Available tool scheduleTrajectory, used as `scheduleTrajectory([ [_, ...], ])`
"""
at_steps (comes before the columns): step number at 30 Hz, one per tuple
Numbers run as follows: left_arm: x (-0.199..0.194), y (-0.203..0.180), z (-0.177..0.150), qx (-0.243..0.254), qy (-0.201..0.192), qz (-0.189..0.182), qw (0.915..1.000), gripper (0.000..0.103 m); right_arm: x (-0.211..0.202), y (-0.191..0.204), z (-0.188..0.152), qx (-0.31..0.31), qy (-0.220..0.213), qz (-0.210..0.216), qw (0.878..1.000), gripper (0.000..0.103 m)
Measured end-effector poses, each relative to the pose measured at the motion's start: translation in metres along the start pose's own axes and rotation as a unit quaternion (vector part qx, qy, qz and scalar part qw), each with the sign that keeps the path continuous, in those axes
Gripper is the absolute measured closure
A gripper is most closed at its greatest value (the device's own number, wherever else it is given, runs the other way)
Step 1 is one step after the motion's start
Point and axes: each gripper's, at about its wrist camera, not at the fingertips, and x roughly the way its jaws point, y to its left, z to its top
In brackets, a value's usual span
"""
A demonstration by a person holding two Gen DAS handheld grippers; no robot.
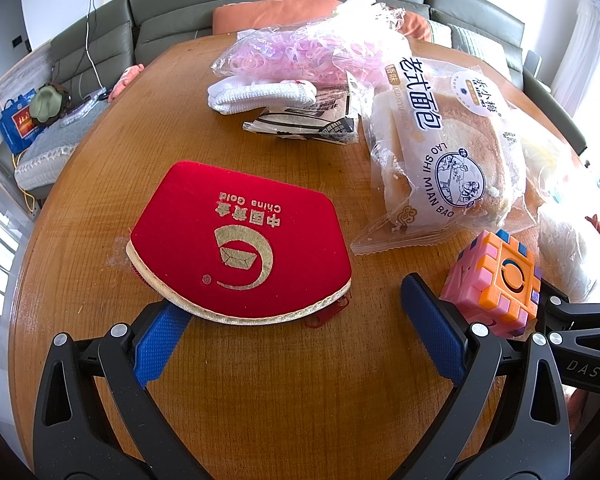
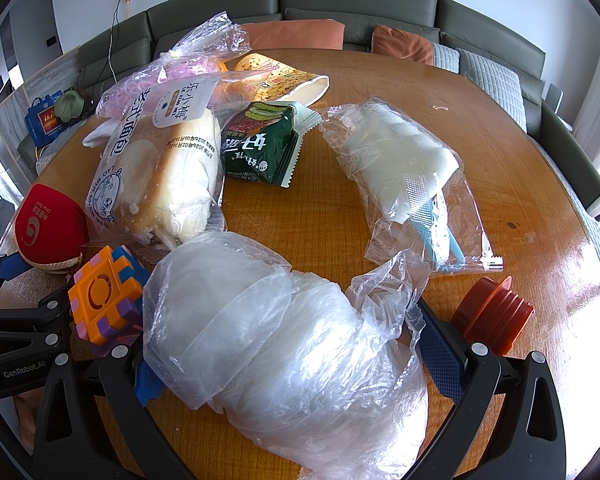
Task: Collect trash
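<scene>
My right gripper is open, its blue pads on either side of a crumpled clear plastic bag lying on the wooden table. My left gripper is open and empty over bare table, just before a red China Gold pouch. A bagged bread loaf lies to its right; it also shows in the right wrist view. A green snack wrapper, a yellow wrapper and a clear packet with a blue tool lie beyond.
An orange and pink puzzle cube sits between the two grippers. A red-brown ribbed cap stands by my right finger. A bag of pink bands, a white cloth and a black-and-white wrapper lie farther back. A grey sofa rings the table.
</scene>
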Motion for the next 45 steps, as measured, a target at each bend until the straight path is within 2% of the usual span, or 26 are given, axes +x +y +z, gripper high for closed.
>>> scheduleTrajectory([
  [13, 0.000, 0.000, 0.000, 0.006, 0.000, -0.003, 1.0000, 0.006, -0.002, 0.001, 0.002, 0.001, 0.000, 0.000, 1.000, 0.002],
  [18, -0.008, 0.010, -0.001, 0.011, 0.005, -0.014, 0.9998, 0.006, -0.009, -0.001, 0.006, 0.006, 0.015, 0.025, 1.000, 0.002],
  [24, -0.045, 0.033, 0.006, -0.014, -0.029, -0.030, 0.9990, 0.006, -0.046, -0.002, 0.020, -0.010, 0.010, 0.049, 0.999, 0.002],
  [31, -0.056, 0.052, 0.015, -0.030, -0.024, -0.025, 0.9990, 0.006, -0.091, -0.002, 0.032, -0.049, -0.015, 0.070, 0.996, 0.002],
  [39, -0.056, 0.065, 0.016, -0.058, -0.016, -0.043, 0.9973, 0.006, -0.097, -0.002, 0.043, -0.050, -0.014, 0.083, 0.995, 0.003],
  [41, -0.057, 0.066, 0.017, -0.058, -0.019, -0.045, 0.9971, 0.006, -0.098, -0.002, 0.046, -0.047, -0.015, 0.094, 0.994, 0.007],
  [44, -0.057, 0.067, 0.021, -0.060, -0.019, -0.047, 0.9969, 0.006, -0.100, 0.000, 0.051, -0.049, -0.020, 0.106, 0.993, 0.020],
  [45, -0.056, 0.067, 0.023, -0.060, -0.017, -0.048, 0.9969, 0.006, -0.099, 0.001, 0.053, -0.050, -0.020, 0.109, 0.993, 0.028],
])
